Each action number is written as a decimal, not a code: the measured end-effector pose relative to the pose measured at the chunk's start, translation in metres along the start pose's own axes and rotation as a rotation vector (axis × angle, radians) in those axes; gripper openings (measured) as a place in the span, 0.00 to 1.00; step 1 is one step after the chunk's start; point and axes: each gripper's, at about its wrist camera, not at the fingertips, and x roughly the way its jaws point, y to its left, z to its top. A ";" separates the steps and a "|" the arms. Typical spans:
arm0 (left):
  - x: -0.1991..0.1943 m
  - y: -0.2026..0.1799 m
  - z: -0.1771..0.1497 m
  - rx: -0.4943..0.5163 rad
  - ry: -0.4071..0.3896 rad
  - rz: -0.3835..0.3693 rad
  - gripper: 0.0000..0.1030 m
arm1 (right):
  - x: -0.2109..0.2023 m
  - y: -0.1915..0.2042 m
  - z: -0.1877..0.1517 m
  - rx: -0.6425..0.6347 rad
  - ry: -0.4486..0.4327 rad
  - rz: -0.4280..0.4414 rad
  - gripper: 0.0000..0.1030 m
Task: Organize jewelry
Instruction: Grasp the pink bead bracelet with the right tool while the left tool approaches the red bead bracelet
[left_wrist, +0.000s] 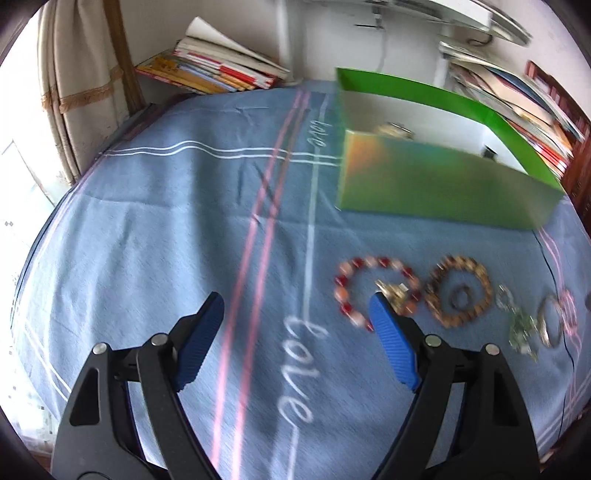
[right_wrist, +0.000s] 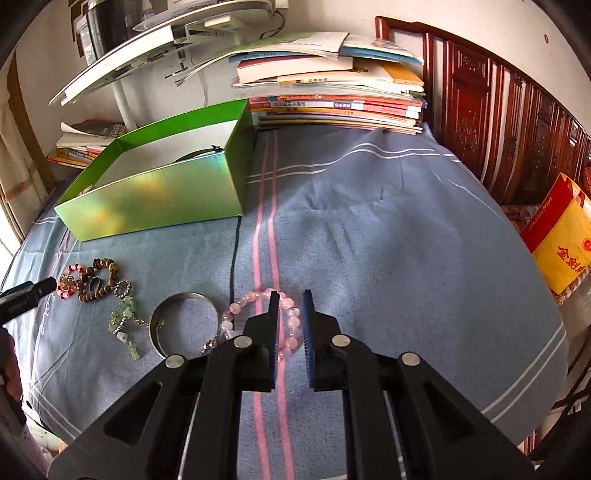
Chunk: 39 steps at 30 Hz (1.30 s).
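Left gripper (left_wrist: 295, 325): I am holding its fingers wide apart, empty.
Right gripper (right_wrist: 290, 328): fingers nearly together above the pink bracelet (right_wrist: 258, 317), gripping nothing.
Pink bracelet: lying just in front of the green box (right_wrist: 155, 199).

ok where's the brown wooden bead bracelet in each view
Left wrist: the brown bead bracelet lies right of centre, just right of the red bead bracelet, with a small ring inside it.
Right wrist: the same bracelet sits far left, below the box.
Shared landmark: the green box stands behind the jewelry row in both.
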 end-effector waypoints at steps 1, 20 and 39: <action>0.005 0.003 0.003 -0.011 0.010 0.004 0.74 | -0.001 -0.001 0.000 0.005 0.001 -0.004 0.13; 0.000 -0.034 -0.016 0.141 0.030 -0.087 0.27 | 0.015 -0.007 -0.007 0.030 0.050 -0.043 0.20; 0.004 -0.024 -0.015 0.065 0.030 -0.045 0.56 | 0.021 0.016 -0.011 -0.043 0.056 -0.031 0.31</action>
